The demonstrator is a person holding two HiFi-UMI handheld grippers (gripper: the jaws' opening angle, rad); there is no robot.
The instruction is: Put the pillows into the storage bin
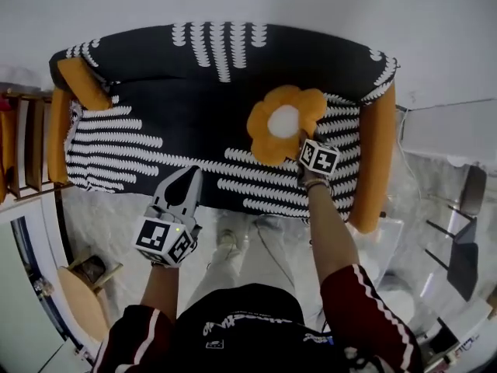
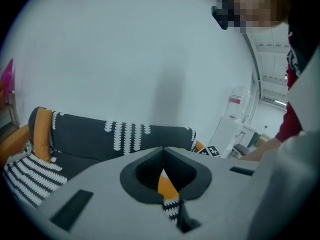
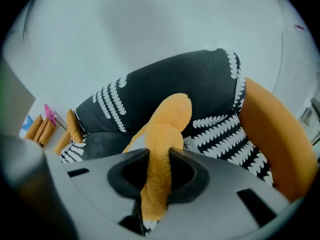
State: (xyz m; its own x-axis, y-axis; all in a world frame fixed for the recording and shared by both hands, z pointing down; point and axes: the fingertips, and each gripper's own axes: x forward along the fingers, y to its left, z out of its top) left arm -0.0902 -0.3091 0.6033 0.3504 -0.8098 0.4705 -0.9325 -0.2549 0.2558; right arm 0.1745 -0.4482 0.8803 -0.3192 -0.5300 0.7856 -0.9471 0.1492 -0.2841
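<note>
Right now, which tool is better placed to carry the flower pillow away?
Right: the right tool is clamped on a petal of the flower pillow; the left tool is shut, empty, apart from it.

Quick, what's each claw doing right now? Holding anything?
Left claw: closed, holding nothing.
Right claw: closed on the orange flower pillow.

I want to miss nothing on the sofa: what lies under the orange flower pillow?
Only the black-and-white sofa cover shows around the flower pillow, which the right tongs pinch by a petal. The patch directly beneath it is hidden.
</note>
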